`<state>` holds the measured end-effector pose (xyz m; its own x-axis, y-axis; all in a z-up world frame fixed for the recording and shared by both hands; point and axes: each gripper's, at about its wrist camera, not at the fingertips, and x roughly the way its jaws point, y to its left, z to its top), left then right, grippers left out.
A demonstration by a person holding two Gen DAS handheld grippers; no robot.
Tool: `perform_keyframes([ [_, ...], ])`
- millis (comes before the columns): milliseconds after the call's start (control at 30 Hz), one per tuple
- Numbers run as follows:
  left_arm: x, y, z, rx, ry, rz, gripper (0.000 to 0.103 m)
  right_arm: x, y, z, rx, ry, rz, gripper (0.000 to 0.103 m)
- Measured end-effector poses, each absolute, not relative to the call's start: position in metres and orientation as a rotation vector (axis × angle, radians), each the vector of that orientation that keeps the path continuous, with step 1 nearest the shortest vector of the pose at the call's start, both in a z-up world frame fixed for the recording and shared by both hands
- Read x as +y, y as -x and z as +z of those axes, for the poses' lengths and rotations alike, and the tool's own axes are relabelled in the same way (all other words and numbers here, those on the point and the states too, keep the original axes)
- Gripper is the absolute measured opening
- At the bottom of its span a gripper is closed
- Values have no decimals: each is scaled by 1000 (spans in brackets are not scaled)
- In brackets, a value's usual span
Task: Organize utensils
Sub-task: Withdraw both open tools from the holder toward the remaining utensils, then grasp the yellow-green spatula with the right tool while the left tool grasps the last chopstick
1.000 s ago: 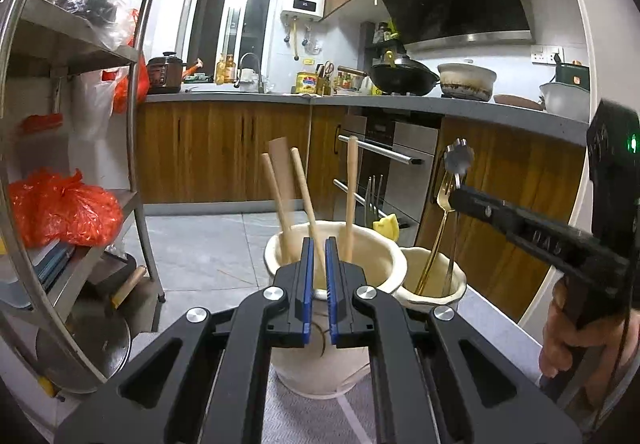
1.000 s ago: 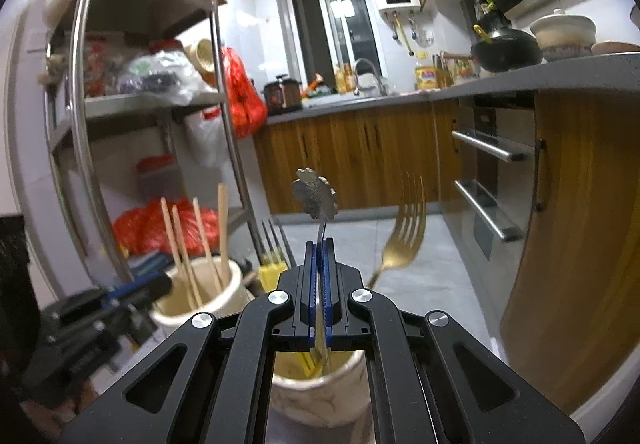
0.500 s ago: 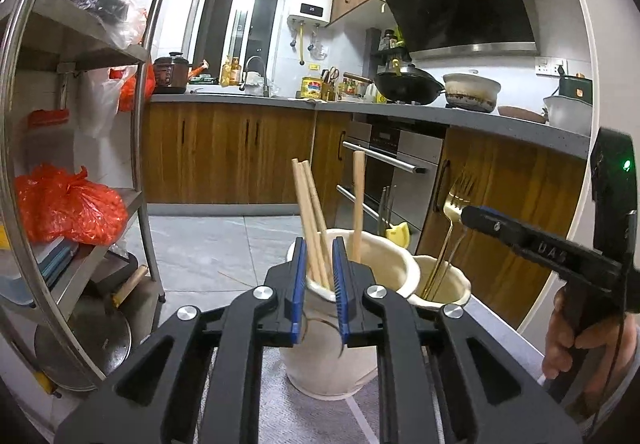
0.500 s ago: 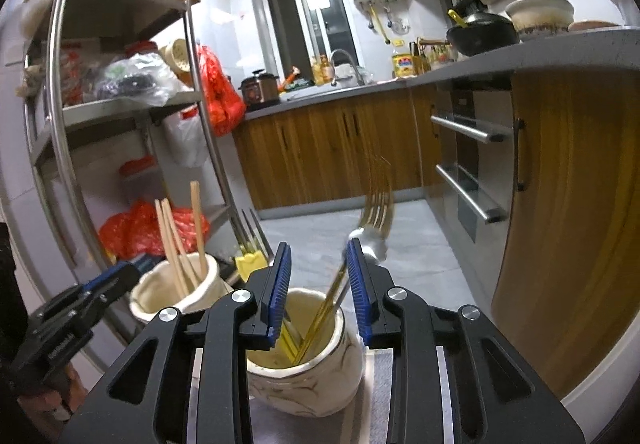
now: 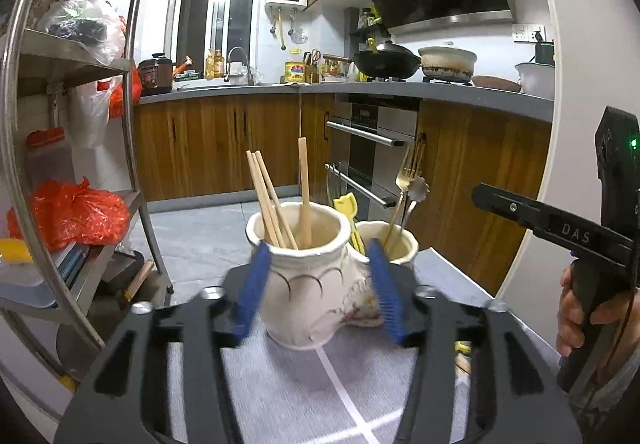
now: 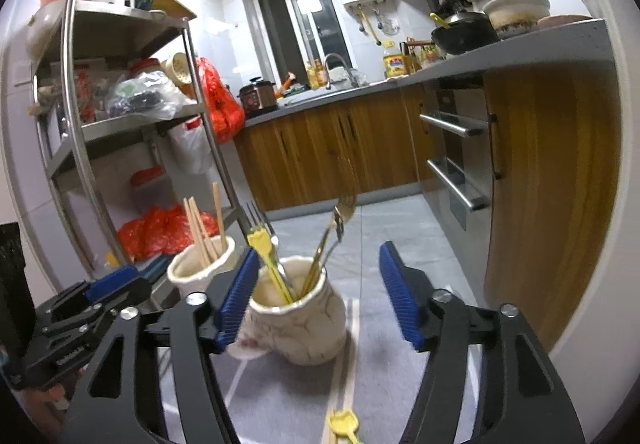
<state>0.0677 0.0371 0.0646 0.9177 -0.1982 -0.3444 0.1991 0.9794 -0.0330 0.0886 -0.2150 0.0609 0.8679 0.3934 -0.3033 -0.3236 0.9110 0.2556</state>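
Grey mat point(image 6: 372, 376): stray yellow utensil point(image 6: 343, 424) w/ two crocks point(image 6: 298, 318), steel rack point(image 6: 120, 139) beside.

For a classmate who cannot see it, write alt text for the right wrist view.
The open right gripper hovers before a cream jar holding gold forks and a yellow-handled fork, its blue fingers spread wide. A second jar of wooden chopsticks stands behind to the left, near the left gripper.

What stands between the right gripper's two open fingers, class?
In the right wrist view, the marbled jar holding gold forks and a yellow-handled fork stands between the right gripper fingers, nearer the left one.
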Motion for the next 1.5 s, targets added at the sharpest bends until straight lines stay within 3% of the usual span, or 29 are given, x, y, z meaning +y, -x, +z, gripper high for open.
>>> perform_keyframes([
  [100,36,-56,64,358,8,-194,83,-225,-78,59,360,-200,371,79],
  [233,33,-41,57,371,6,-176,97,-236,-66,56,369,-193,369,92],
  [767,10,-19,14,471,-38,-221,97,-235,-55,2,607,69,377,95],
  [1200,11,-15,6,480,-34,-246,97,-221,-59,-18,685,182,397,95],
  [1333,13,-17,5,488,-22,-249,97,-218,-58,-17,699,194,429,89],
  [1400,13,-18,5,494,-22,-249,97,-218,-59,-20,727,199,444,74],
  [1500,12,-18,5,494,-26,-248,97,-218,-61,-25,766,199,476,60],
])
